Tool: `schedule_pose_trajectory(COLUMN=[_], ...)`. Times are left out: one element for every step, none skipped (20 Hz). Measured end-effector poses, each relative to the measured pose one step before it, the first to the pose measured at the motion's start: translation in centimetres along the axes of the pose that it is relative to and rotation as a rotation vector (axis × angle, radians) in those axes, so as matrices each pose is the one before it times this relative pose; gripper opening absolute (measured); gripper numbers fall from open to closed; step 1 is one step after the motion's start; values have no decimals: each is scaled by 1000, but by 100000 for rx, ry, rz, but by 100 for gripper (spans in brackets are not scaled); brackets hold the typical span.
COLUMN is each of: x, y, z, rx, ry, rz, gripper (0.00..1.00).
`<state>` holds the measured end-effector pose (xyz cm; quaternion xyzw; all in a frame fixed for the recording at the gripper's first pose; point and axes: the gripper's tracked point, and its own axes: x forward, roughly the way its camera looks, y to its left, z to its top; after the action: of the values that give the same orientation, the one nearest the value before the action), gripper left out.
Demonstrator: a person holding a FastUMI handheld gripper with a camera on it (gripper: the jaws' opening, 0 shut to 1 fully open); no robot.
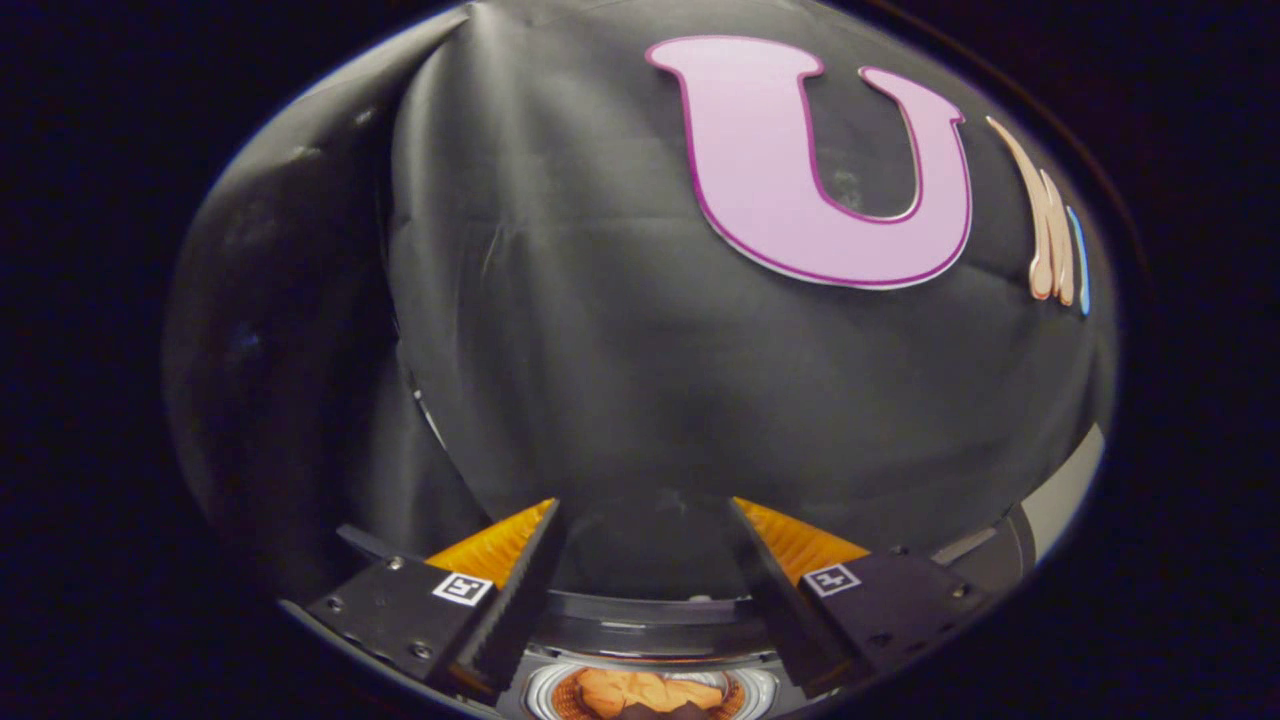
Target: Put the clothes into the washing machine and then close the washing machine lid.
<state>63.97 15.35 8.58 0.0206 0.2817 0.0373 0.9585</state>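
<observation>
Nearest the lens are the two fingers of the gripper [645,520], spread wide with nothing between them; their inner faces are ribbed, wedge-shaped slabs narrowing toward the tips, and each carries a small square marker on its base block. Starting at the left, the left finger [520,590] angles inward; in the gap between the fingers, low and close under the camera, sits the round opening of the washing machine [650,625], a ring of glossy dark plastic around a pale, shiny drum rim. Inside it lies the clothes [640,692], a crumpled orange fabric, soft and folded, apparently already dropped in. Then comes the right finger [770,590], and beyond it, further right, a pale grey strip that may be part of the machine's lid or body; I cannot tell which. Behind everything hangs the matte, creased black cloth wall [620,350]. Judging from this, loading looks done and the lid is what remains. The risk is that the lid's place is not clear from here, so a blind reach could miss its edge or knock it; smooth plastic could also slip off the ribbed pads, letting the lid slam.
</observation>
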Motion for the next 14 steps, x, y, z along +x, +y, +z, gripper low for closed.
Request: schedule_pose_trajectory(x=[22,-22,144,-103,-105,36,-12,35,35,-98,56,75,137,-13], y=[-101,-137,119,-33,29,-10,-14,-8,3,-91,-51,-14,-14,-32], z=[-68,-4,-2,-60,-36,59,18,-78,-11,-9,63,7,59,-40], rx=[-845,73,-176,-282,-249,-217,-176,208,-136,-281,-73,-266,93,101], ry=[1474,586,353,349,81,-408,-87,248,649,312,-184,-644,-444,363], rz=[602,47,120,377,347,187,176,40,88,0,131,319,293,334], gripper=[97,96,96,97,97,97,97,97,97,97,97,97,97,97])
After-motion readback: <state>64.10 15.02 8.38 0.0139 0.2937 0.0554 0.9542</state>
